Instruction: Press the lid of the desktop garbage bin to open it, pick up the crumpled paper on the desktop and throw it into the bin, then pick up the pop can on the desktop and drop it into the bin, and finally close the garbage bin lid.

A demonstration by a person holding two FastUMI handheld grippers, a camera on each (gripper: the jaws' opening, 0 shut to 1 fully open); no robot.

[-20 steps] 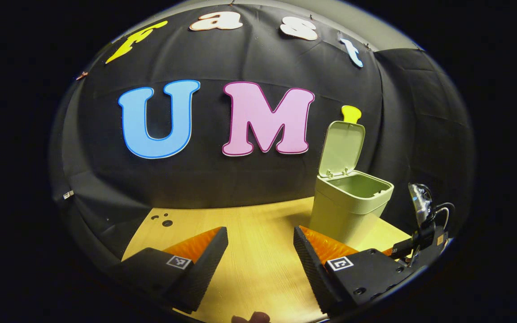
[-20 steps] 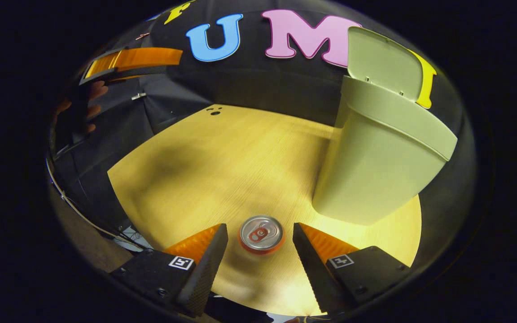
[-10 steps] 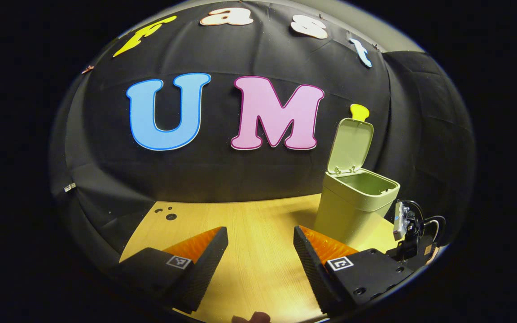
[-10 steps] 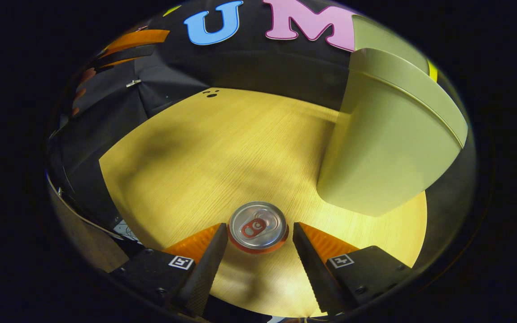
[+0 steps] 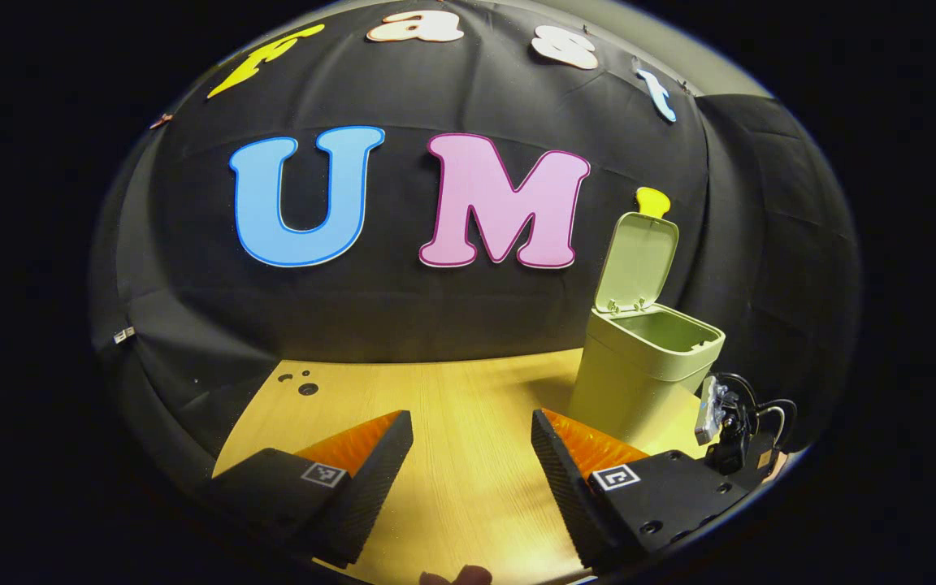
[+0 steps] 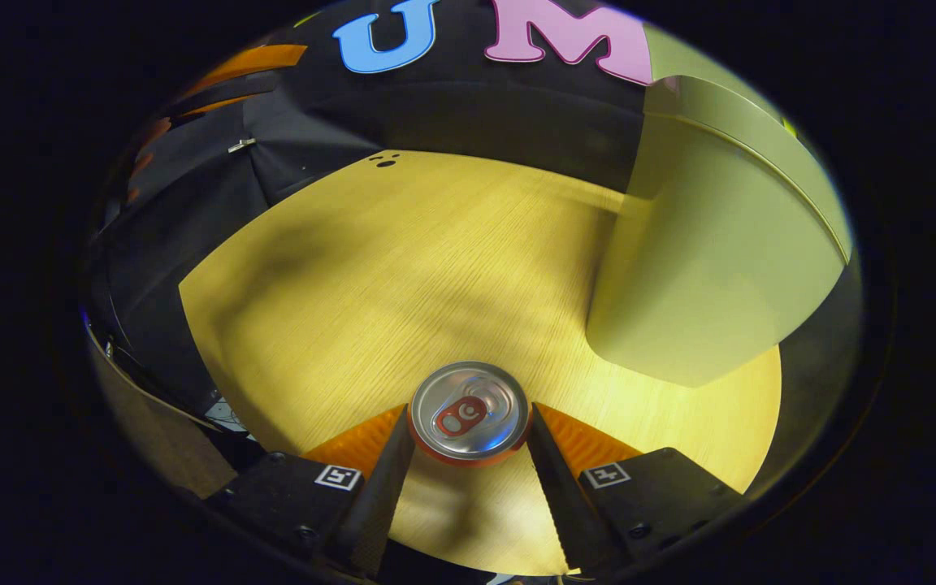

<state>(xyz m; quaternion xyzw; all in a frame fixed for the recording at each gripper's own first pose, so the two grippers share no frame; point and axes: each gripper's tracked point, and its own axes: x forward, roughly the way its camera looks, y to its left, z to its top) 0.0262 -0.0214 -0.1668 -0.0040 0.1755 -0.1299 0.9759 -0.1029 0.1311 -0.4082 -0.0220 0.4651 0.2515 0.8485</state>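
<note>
The pop can stands upright on the wooden desktop, seen from above in the right gripper view, silver top with a red tab. My right gripper has both fingers against the can's sides, shut on it. The pale green bin stands just right of the can and a little beyond it. In the left gripper view the bin stands at the right with its lid raised upright. My left gripper hovers open over the desktop with nothing between its fingers.
The right gripper's body and cable show low beside the bin in the left gripper view. The left gripper hangs at the upper left of the right gripper view. Small dark holes mark the desktop's far left corner. Black cloth walls the back.
My right gripper came down around the can and its fingers closed in until they touch its sides. The left gripper drifted slightly; the bin stays with its lid up.
</note>
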